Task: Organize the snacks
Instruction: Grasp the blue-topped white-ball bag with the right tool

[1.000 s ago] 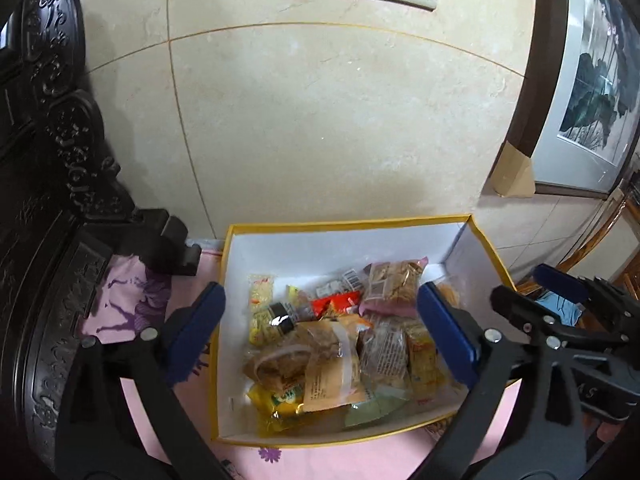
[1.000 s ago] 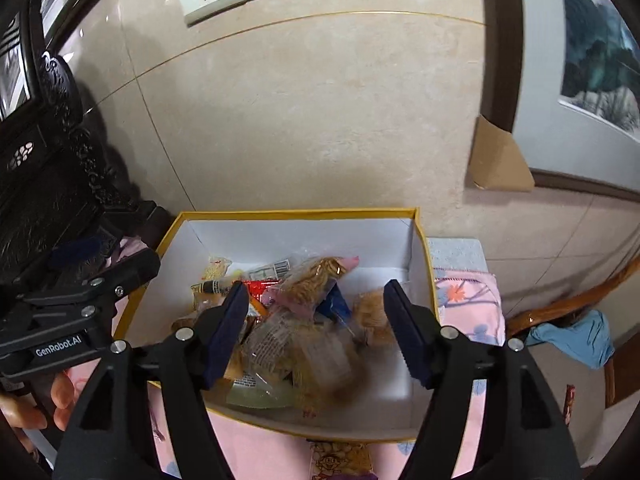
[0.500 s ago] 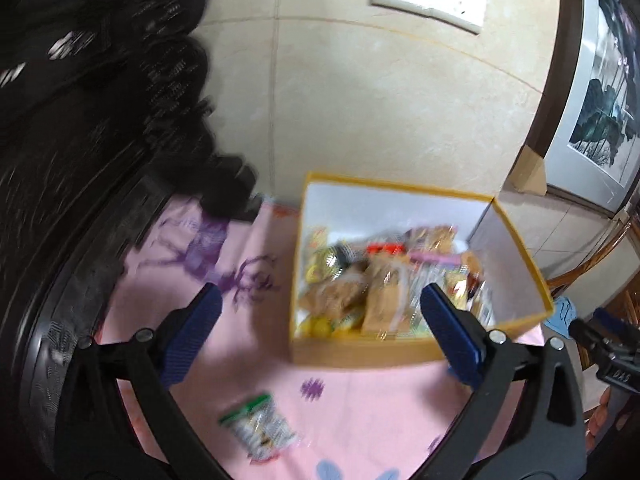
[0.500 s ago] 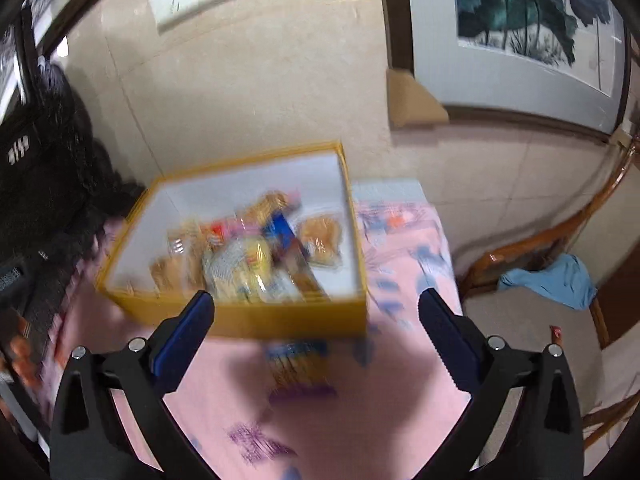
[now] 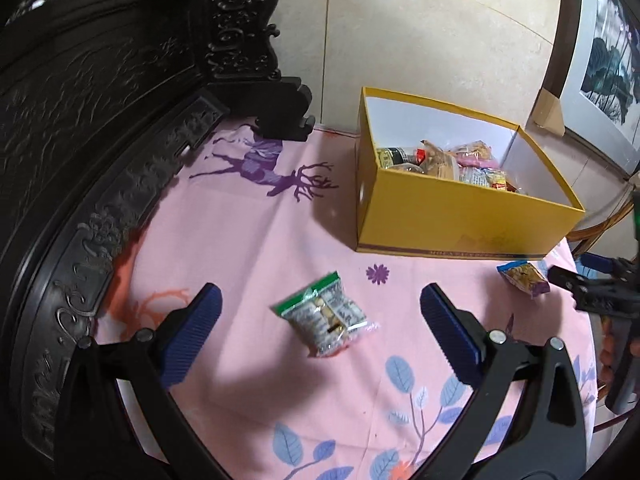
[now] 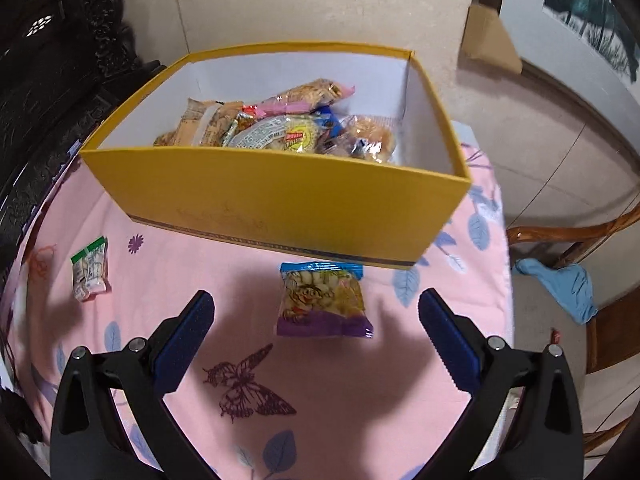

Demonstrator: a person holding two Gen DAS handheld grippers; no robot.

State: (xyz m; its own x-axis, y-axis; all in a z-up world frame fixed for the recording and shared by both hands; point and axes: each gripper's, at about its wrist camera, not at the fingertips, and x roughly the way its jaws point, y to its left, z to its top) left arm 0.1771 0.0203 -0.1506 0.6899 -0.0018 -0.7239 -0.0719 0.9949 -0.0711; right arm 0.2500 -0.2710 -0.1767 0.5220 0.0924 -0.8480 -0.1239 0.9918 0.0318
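Left wrist view, gripper: the left gripper (image 5: pixel 320 316) hangs over the bench with its jaws wide apart and nothing between them, lined up on either side of the green-topped snack packet (image 5: pixel 326 315), probably so it can come down around it.
Left wrist view, snack location: that packet lies flat on the pink cloth (image 5: pixel 248 240), well apart from the yellow box (image 5: pixel 460 216), which already holds a heap of wrapped snacks.
Left wrist view, hard to see: the blue-and-purple snack bag (image 5: pixel 523 277) is partly covered by the right gripper at the frame's right edge; the box's near wall hides most of its contents.

Right wrist view, gripper: the right gripper (image 6: pixel 316 322) is also spread open and empty, straddling the blue-and-purple snack bag (image 6: pixel 324 300), which sits just in front of the yellow box (image 6: pixel 280 196).
Right wrist view, placement: both loose packets lie outside the box, so they appear to be what remains to gather.
Right wrist view, hard to see: the green-topped packet (image 6: pixel 90 268) is small and slightly blurred; its label is unreadable.
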